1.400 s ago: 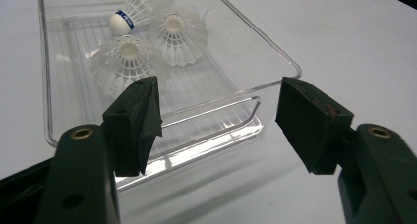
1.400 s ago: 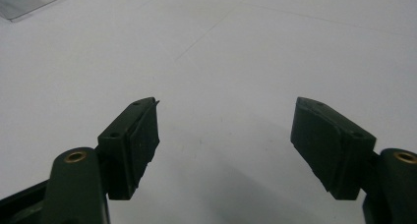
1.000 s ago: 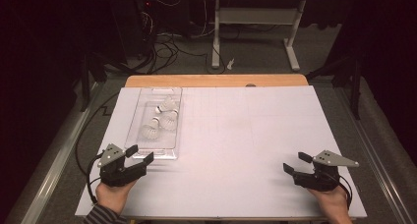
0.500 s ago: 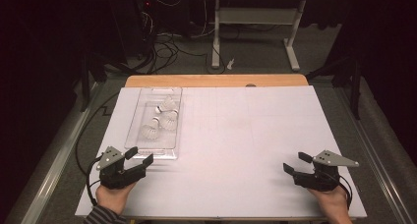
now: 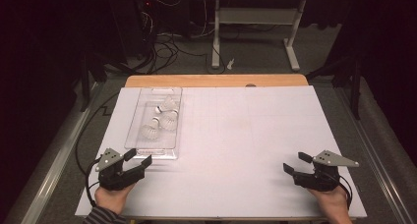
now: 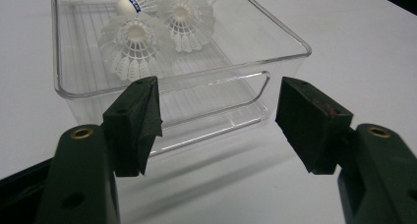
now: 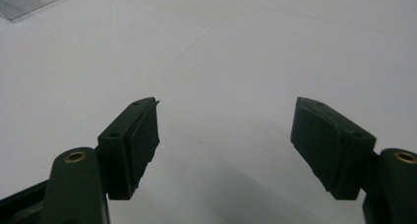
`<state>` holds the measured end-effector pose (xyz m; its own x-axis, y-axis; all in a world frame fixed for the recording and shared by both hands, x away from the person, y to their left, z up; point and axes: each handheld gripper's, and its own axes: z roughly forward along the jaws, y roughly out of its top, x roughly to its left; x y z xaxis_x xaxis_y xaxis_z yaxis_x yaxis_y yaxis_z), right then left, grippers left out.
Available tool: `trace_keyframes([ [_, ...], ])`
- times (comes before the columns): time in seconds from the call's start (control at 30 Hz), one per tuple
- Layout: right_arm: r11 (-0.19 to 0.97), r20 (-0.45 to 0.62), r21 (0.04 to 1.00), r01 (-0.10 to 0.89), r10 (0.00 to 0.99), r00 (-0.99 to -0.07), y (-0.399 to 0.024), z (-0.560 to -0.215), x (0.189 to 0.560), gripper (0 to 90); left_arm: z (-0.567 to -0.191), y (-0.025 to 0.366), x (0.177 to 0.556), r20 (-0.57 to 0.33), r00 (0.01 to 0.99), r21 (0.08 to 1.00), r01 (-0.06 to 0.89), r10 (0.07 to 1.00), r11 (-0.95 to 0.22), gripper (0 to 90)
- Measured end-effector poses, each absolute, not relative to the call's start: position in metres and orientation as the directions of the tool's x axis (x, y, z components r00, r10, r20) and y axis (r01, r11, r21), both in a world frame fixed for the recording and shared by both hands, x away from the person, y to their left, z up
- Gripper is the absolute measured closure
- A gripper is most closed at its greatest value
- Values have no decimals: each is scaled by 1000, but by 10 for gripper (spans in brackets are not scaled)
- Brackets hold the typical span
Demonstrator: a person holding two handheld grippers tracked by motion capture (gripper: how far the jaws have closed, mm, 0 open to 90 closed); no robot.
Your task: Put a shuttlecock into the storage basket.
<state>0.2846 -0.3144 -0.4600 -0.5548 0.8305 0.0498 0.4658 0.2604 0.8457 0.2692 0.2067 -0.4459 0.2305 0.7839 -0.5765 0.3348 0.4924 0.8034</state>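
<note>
A clear plastic tray (image 5: 132, 135) lies on the left half of the white table, long side running away from me. Three white shuttlecocks (image 5: 160, 120) rest inside it, bunched toward the middle. My left gripper (image 5: 138, 157) is open just short of the tray's near end; in the left gripper view the near wall of the tray (image 6: 206, 74) stands right in front of the gripper (image 6: 219, 118), with the shuttlecocks (image 6: 135, 42) behind it. My right gripper (image 5: 294, 162) sits open at the near right, and in the right gripper view the gripper (image 7: 226, 148) holds nothing.
The white table sheet (image 5: 236, 135) spreads wide between the two grippers. A wooden strip (image 5: 216, 80) runs along the far edge. Beyond it are dark floor, cables and a white desk frame (image 5: 255, 22). A corner of the tray (image 7: 29, 0) shows far off in the right gripper view.
The left gripper has crept slightly forward toward the tray's near end. The right gripper has stayed put.
</note>
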Motion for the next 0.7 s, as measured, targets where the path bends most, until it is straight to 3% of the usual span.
trace_keyframes([
  [0.7, 265, 47, 845, 466, 830, -556, -314, -460, 285, 271, -449, 203, 269, -583, 239, 796, 360, 777, 487, 341],
])
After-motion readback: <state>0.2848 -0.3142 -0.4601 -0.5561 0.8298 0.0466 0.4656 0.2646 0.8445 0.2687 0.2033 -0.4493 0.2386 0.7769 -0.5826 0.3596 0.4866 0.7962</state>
